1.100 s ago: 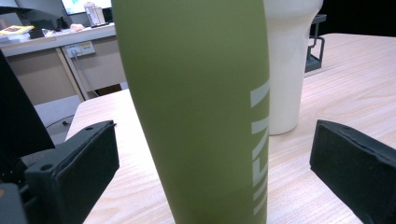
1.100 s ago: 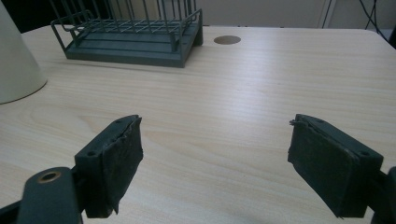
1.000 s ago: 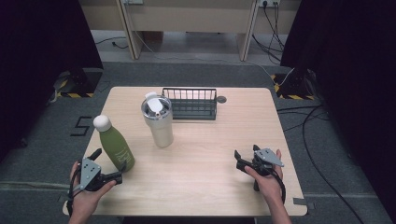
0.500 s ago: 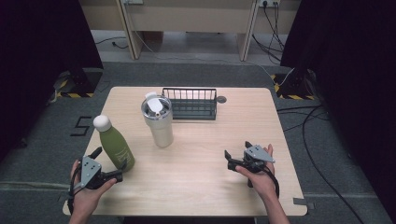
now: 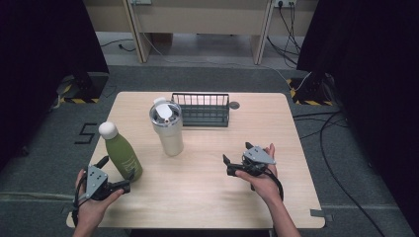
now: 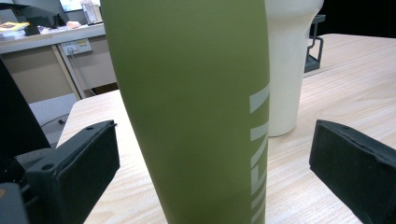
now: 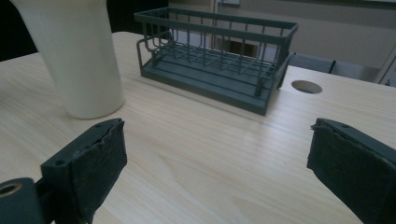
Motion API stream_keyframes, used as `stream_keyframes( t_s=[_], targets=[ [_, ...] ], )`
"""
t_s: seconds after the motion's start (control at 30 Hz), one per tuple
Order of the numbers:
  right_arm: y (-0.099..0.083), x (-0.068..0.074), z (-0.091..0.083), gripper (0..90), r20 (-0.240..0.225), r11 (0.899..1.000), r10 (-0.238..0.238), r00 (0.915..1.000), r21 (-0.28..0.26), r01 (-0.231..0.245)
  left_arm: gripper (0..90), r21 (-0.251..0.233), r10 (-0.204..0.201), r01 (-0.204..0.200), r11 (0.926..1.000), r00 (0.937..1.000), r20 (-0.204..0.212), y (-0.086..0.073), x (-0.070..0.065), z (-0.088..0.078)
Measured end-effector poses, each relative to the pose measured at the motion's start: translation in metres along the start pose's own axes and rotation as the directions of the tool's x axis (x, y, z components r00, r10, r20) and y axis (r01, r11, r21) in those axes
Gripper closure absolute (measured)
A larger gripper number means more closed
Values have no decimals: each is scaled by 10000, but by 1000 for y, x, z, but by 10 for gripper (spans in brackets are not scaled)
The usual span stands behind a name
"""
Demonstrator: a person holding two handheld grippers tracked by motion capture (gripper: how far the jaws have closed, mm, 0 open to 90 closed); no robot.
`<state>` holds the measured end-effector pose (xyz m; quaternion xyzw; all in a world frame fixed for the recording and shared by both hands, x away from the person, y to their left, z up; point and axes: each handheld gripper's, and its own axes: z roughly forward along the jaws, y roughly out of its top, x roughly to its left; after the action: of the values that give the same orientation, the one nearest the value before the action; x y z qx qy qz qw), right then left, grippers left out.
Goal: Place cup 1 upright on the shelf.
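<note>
A green bottle (image 5: 121, 150) with a white cap stands upright near the table's front left. My left gripper (image 5: 116, 173) is open at its base. In the left gripper view the bottle (image 6: 196, 107) stands between the two jaws with a gap on each side. A cream tumbler (image 5: 167, 127) with a clear lid stands mid-table, behind the bottle (image 6: 287, 70). My right gripper (image 5: 236, 153) is open and empty at the front right, low over the wood, pointing toward the tumbler (image 7: 77, 56) and a dark wire rack (image 7: 219, 51).
The wire rack (image 5: 201, 109) sits empty at the table's back middle, with a round cable hole (image 5: 234, 105) at its right. Bare wood (image 5: 197, 182) lies between my two hands. Cables run over the floor at the right.
My right gripper has moved left, toward the middle of the table, still open. The left gripper and the bottle have stayed put.
</note>
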<state>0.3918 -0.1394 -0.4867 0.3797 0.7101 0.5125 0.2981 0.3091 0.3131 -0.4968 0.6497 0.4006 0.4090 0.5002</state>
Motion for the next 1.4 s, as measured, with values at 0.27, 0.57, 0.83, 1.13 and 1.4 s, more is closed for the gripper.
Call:
stream_keyframes(
  t_s=[0.27,0.57,0.83,1.13,1.4],
  targets=[
    [17,15,14,45,-292,9991,-365,9989,-238,358,8,-23,10,-10,10000,10000,-12,-1,0,-2],
    [33,38,38,46,-742,9977,-582,9955,-404,553,9,0,-53,53,10000,10000,7,-2,2,-2],
    [43,52,60,58,-1100,9962,-811,9906,-399,771,9,-38,-18,18,10000,10000,98,-2,0,-2],
    [48,68,79,64,-1500,9949,-973,9839,-405,922,9,-43,-1,2,10000,9999,122,-2,0,-3],
    [51,79,93,65,-1878,9931,-1155,9754,-419,1095,9,-46,11,-11,10000,9999,112,-1,0,-4]
  ],
)
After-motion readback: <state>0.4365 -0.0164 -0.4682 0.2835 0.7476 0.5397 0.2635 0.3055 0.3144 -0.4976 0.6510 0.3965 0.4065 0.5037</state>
